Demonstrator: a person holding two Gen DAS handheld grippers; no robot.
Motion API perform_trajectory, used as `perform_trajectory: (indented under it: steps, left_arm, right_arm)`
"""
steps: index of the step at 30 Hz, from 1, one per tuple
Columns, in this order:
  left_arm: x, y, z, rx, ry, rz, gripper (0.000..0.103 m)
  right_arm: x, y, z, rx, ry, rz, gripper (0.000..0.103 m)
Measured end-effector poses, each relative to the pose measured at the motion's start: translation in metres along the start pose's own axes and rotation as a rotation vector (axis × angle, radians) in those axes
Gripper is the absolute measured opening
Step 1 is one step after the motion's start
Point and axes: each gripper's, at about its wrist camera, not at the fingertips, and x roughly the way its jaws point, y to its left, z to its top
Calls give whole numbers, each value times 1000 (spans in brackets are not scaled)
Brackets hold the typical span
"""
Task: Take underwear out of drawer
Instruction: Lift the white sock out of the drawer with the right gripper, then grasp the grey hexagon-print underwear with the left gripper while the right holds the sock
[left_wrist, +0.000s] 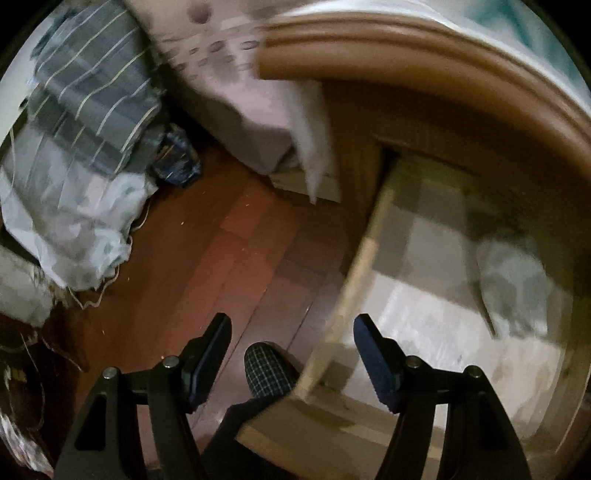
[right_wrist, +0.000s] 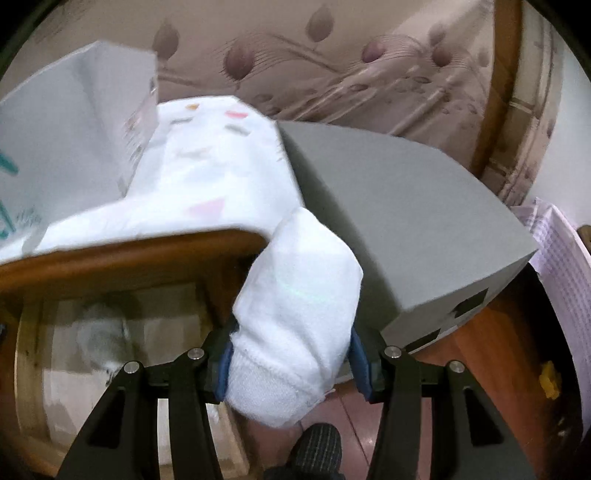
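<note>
My right gripper (right_wrist: 291, 347) is shut on a white underwear garment (right_wrist: 299, 291) with small pastel marks. The cloth trails up over the wooden nightstand's top edge (right_wrist: 129, 254) and lies partly on it. Below that edge the drawer (right_wrist: 33, 350) stands open, lined in pale paper, with a crumpled light garment (right_wrist: 99, 332) inside. In the left wrist view, my left gripper (left_wrist: 291, 332) is open with nothing in it. It straddles the drawer's side wall (left_wrist: 354, 280), one finger over the floor and one over the drawer. The light garment (left_wrist: 513, 280) lies at the drawer's right.
A grey box (right_wrist: 406, 221) and a white box (right_wrist: 74, 129) sit on the nightstand. A bed with a floral sheet (right_wrist: 332, 55) stands behind. Striped clothes and bags (left_wrist: 92, 92) are piled on the wooden floor (left_wrist: 203, 240). A person's checked slipper (left_wrist: 266, 369) is beside the drawer.
</note>
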Motion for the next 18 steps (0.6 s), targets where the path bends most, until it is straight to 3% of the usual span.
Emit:
perform_trajectory:
  steps: [8,18]
  left_arm:
    - [-4,-56,-19,124,-24,-20,70]
    - [-3,-115,-19,303,-46,-93,70]
  right_arm:
    - [10,-26,10,79,-21,-22,47]
    - [19,-55,23,123,-66,-56,47]
